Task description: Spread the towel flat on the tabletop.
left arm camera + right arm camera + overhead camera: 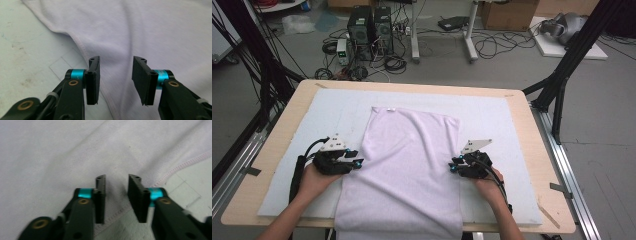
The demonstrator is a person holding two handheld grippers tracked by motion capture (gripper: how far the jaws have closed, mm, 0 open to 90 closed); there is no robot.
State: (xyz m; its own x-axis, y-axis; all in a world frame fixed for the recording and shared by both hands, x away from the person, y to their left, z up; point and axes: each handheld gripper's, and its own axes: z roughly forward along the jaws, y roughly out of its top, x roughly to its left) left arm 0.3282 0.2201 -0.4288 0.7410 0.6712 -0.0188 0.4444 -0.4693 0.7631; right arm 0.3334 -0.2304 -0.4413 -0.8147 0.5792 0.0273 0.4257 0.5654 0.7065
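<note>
A pale lilac cloth lies flat on the light foam mat, its near end hanging over the table's front edge. My left gripper sits at the cloth's left edge, held in a hand. In the left gripper view the left gripper is open, its jaws standing over the hemmed edge of the cloth with nothing pinched. My right gripper is at the cloth's right edge. In the right gripper view the right gripper has a narrower gap between its jaws, above the cloth's stitched hem, and grips nothing.
The mat covers most of a wooden table. Bare mat lies on both sides of the cloth and behind it. Beyond the table, the floor holds computer towers, cables and boxes. Black frame legs stand at the table's right and left.
</note>
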